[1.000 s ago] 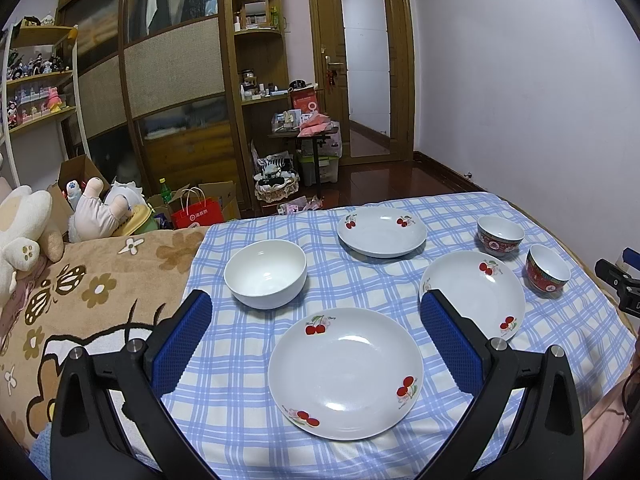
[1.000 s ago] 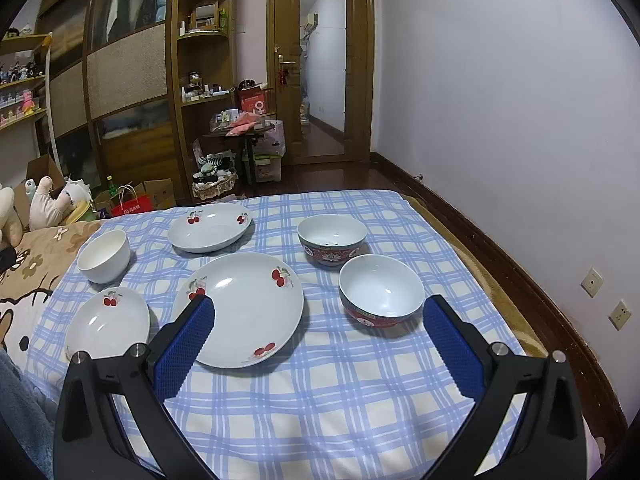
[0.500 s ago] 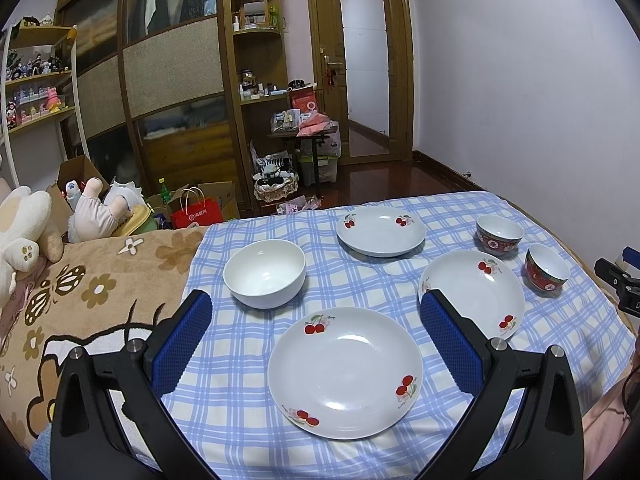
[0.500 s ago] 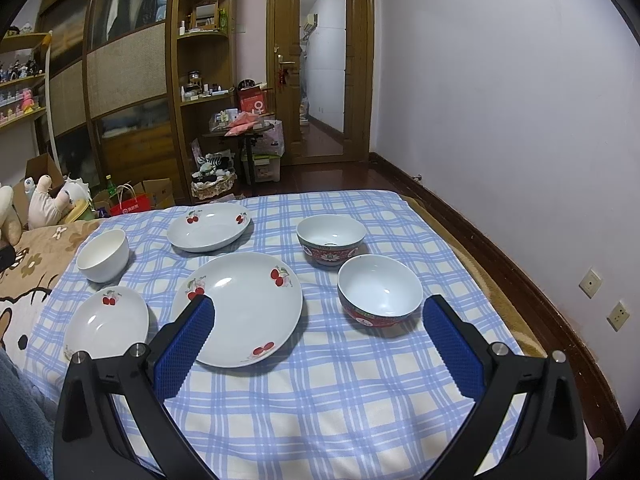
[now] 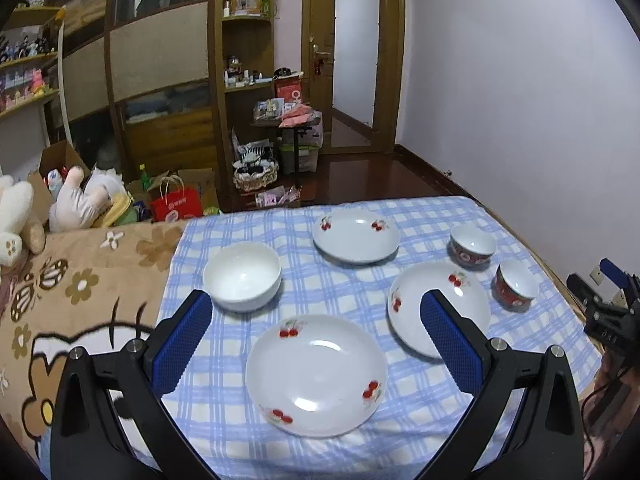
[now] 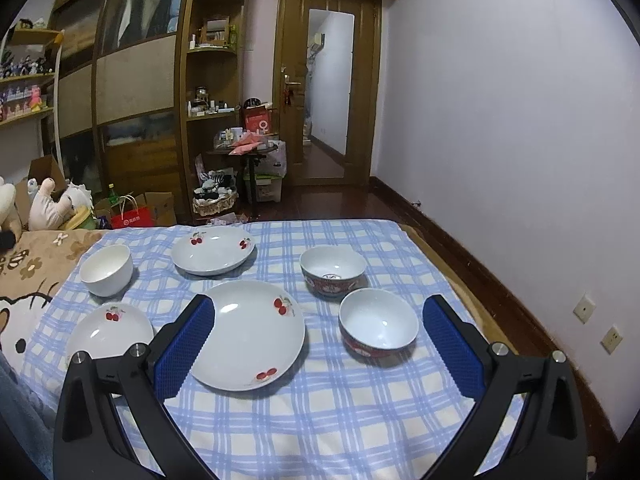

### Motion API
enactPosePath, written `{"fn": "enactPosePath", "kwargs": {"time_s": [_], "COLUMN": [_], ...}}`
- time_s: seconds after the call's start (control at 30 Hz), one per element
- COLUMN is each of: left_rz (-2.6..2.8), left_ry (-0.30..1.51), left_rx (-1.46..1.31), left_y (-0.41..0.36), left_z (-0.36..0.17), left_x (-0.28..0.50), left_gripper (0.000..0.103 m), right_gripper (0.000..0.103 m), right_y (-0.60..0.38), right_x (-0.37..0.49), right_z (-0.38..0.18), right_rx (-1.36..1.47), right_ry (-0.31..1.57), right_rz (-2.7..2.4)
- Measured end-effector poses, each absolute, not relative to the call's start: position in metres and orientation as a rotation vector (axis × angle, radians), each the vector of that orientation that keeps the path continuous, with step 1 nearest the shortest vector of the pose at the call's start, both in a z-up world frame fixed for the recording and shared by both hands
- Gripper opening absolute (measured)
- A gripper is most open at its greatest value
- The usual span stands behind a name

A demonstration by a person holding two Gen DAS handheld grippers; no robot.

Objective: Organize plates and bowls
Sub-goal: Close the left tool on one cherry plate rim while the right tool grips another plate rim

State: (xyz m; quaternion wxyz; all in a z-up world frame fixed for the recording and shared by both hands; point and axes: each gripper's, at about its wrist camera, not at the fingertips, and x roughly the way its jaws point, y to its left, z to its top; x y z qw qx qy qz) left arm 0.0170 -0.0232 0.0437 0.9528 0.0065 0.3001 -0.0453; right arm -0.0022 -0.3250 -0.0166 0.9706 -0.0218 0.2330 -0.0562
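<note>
Both tools hang spread wide above the checked cloth, gripping nothing. The left tool (image 5: pixel 316 320) has a cherry plate (image 5: pixel 316 372) right between its fingers, a white bowl (image 5: pixel 242 276) just off its left finger. The right tool (image 6: pixel 318 320) frames a larger plate (image 6: pixel 248 334) and a red-sided bowl (image 6: pixel 378 326). I'd come in low, pinch a rim squarely, and lift level; glazed china looks slippery, and the cloth may drag.

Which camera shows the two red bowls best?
The right wrist view: both red bowls sit near, whole, insides visible. The left wrist view shows them small at the right edge.
</note>
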Motion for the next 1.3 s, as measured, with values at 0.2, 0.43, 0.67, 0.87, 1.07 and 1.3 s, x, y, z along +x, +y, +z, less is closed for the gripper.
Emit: {"fn": "enactPosePath", "kwargs": {"time_s": [0.2,0.43,0.67,0.87,1.07,1.3], "left_rz": [-0.167,-0.195,-0.212,-0.248,-0.272,-0.263], "left_ry": [0.623,0.613,0.631,0.692,0.768,0.851], "left_rx": [0.061,0.093,0.068,0.057,0.074,0.113], "left_y": [-0.047,-0.076,-0.089,-0.096,-0.105,-0.118], "left_z": [0.057,0.062,0.040,0.005,-0.032,-0.070], "left_x": [0.046,0.085,0.120,0.144,0.163,0.181], "left_gripper": [0.102,0.102,0.102,0.102,0.102,0.102], "right_gripper": [0.103,0.103,0.103,0.103,0.103,0.103], "right_y": [-0.327,-0.335,-0.330,-0.323,-0.319,-0.322], "right_x": [0.008,0.028,0.057,0.081,0.098,0.118], "right_z": [-0.003,0.013,0.005,-0.023,-0.055,-0.091], "right_rx": [-0.012,0.054,0.054,0.029,0.013,0.026], "right_ry": [0.452,0.437,0.458,0.519,0.590,0.693], "right_rz": [-0.129,-0.125,-0.115,-0.087,-0.051,-0.029]}}
